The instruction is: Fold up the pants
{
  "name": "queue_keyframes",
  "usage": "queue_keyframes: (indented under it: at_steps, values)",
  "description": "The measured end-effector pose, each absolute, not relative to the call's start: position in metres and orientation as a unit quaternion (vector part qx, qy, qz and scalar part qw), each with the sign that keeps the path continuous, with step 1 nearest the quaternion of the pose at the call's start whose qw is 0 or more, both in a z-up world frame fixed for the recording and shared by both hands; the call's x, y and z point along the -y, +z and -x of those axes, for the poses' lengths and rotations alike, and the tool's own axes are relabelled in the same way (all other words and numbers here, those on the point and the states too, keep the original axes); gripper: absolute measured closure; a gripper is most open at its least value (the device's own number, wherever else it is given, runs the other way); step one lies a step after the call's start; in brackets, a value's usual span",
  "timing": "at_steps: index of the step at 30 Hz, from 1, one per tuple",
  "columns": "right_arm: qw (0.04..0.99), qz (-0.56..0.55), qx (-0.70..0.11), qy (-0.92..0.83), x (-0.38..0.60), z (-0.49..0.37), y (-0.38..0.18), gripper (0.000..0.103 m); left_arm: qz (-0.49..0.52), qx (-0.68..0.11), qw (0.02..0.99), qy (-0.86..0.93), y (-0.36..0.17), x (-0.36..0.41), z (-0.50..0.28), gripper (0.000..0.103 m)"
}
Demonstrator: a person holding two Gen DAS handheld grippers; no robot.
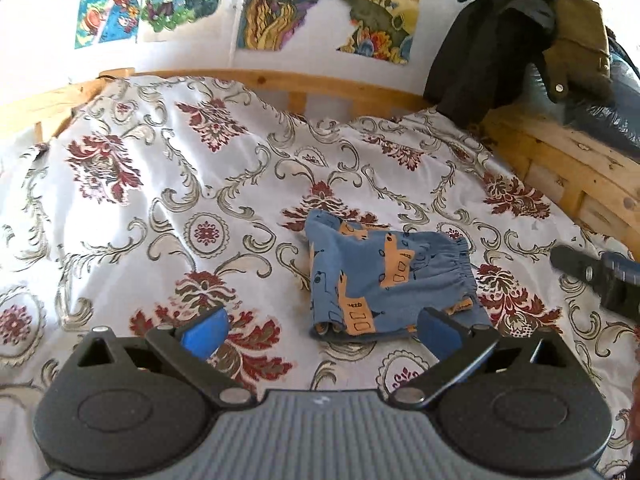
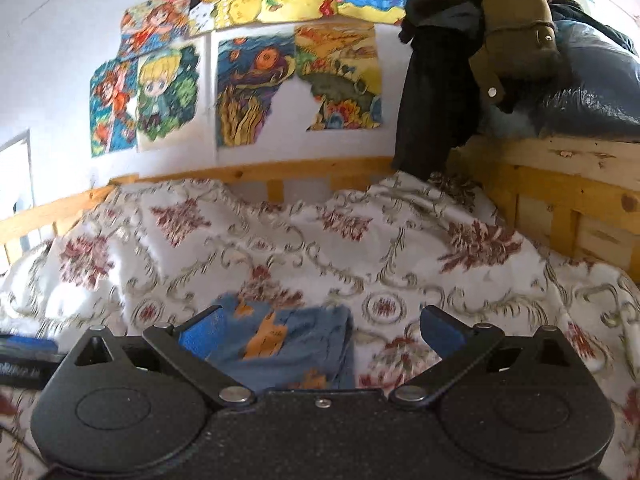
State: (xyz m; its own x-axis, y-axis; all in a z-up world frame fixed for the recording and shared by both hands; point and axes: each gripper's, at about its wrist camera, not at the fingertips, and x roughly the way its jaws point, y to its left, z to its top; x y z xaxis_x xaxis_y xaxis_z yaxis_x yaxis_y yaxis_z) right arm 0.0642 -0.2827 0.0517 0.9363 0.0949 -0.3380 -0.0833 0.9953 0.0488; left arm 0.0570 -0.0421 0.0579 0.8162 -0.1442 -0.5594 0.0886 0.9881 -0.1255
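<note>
Small blue pants (image 1: 384, 280) with orange prints lie folded in a compact bundle on the patterned bedspread (image 1: 160, 200), the elastic waistband toward the right. My left gripper (image 1: 320, 334) is open just in front of the bundle, holding nothing, its right fingertip close to the near edge. At the right edge of the left wrist view the right gripper (image 1: 592, 276) pokes in. The right wrist view is blurred; there the pants (image 2: 288, 340) lie low between the open fingers of my right gripper (image 2: 320, 332), which holds nothing.
A wooden bed frame (image 1: 280, 84) runs along the wall behind the bedspread and down the right side (image 2: 560, 200). Dark and olive clothes (image 1: 520, 32) and a dark plastic bag (image 2: 592, 96) sit on the right frame. Colourful drawings (image 2: 248, 92) hang on the white wall.
</note>
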Motion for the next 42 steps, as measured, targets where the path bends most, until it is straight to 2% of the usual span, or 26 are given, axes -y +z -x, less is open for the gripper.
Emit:
queue_keyframes:
  at_steps: [9,15,24,42]
  values:
    - [0.975,-0.013,-0.223,0.012,0.273,-0.014,0.037,0.001,0.010,-0.302,0.951,-0.068,0.049,0.045,-0.025,0.000]
    - [0.978,-0.011,-0.209,0.009,0.272,-0.001,0.035,0.001,-0.001,-0.290,0.955,-0.063,0.046,0.044,-0.016,0.000]
    - [0.972,-0.005,-0.235,0.013,0.269,-0.009,0.028,0.001,-0.003,-0.288,0.955,-0.068,0.045,0.043,-0.012,0.000]
    - [0.972,0.008,-0.234,0.022,0.264,-0.009,0.028,0.001,0.009,-0.301,0.951,-0.067,0.043,0.038,-0.012,0.000]
